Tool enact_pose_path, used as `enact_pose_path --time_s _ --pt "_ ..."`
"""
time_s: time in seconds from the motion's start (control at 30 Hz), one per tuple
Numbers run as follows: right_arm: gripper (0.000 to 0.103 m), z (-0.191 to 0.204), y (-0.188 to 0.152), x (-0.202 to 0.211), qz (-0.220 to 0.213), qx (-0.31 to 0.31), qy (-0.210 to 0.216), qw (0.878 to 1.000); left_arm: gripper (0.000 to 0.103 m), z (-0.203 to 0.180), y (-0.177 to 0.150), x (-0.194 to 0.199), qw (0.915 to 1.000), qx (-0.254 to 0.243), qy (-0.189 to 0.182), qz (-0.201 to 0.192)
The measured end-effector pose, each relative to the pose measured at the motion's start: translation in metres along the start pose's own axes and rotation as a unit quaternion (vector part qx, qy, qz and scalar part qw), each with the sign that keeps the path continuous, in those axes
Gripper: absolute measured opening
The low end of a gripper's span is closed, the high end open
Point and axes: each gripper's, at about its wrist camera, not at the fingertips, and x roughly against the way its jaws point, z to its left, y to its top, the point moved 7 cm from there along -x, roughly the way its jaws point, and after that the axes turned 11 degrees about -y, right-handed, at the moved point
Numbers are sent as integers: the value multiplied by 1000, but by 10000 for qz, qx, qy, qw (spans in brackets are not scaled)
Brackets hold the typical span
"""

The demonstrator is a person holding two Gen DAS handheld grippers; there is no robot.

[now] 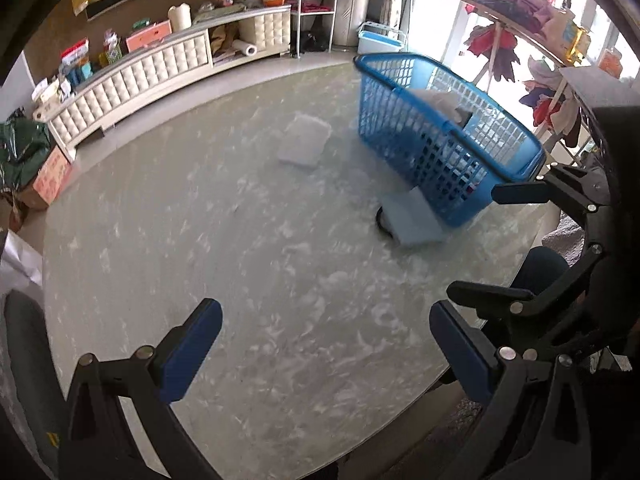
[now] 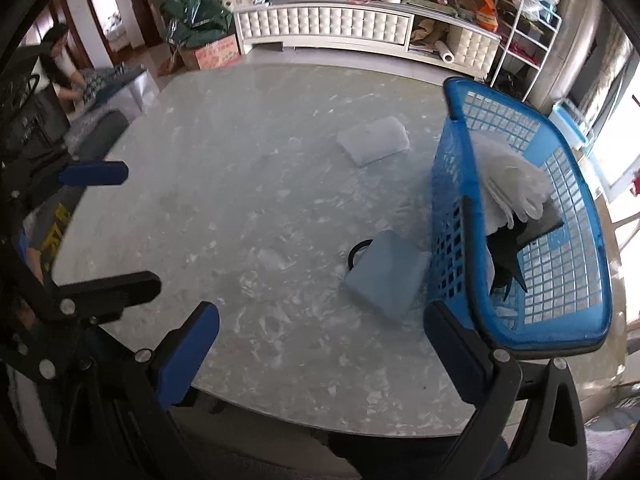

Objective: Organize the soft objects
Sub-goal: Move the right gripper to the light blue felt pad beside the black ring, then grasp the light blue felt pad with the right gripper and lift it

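Observation:
A blue plastic basket (image 1: 444, 136) stands on the marble table (image 1: 240, 240), holding white cloth (image 2: 516, 184) and a dark item (image 2: 508, 252). A light blue folded pad (image 2: 384, 276) with a black loop lies against the basket's left side; it also shows in the left wrist view (image 1: 412, 220). A pale folded cloth (image 2: 374, 140) lies farther back, seen too in the left wrist view (image 1: 306, 140). My left gripper (image 1: 326, 352) is open and empty above the table's near part. My right gripper (image 2: 320, 356) is open and empty near the front edge, its right finger beside the basket (image 2: 532, 320).
A white tufted cabinet (image 2: 360, 28) with clutter lines the far wall. A white wire shelf (image 2: 528, 36) and a clothes rack (image 1: 520, 28) stand at the right. A cardboard box (image 2: 212, 54) sits on the floor. A person (image 2: 60, 68) sits at the far left.

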Motion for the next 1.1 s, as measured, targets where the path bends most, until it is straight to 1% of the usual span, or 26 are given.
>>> enact_pose_path --time_s 0.3,0.37,0.47,0.57,0.63,0.73,0.9,0.97,1.1 --pt "103 21 0 -29 219 114 35 9997 103 25 -17 -20 9992 327 -242 27" --pt "102 23 1 -37 284 66 35 9996 103 31 -19 -26 9988 390 -291 45" --pt "99 27 1 -52 465 -12 107 9989 103 38 -21 -32 9985 441 -316 81" --pt "99 24 1 -63 536 -123 7 9985 103 45 -21 -40 9981 481 -381 99" --pt "95 21 3 -72 568 -224 -119 9981 103 47 -19 -48 9979 486 -402 156" --pt "92 15 4 -82 582 -342 -299 9973 103 48 -14 -59 9984 380 -367 221" --pt "84 9 -2 -96 682 -469 -475 9954 103 46 -8 -76 9980 277 -484 286" --pt "79 6 -4 -102 748 -495 -506 9947 103 45 -7 -83 9978 262 -525 296" --pt "66 1 -7 -116 873 -512 -604 9930 103 48 -7 -93 9972 275 -603 349"
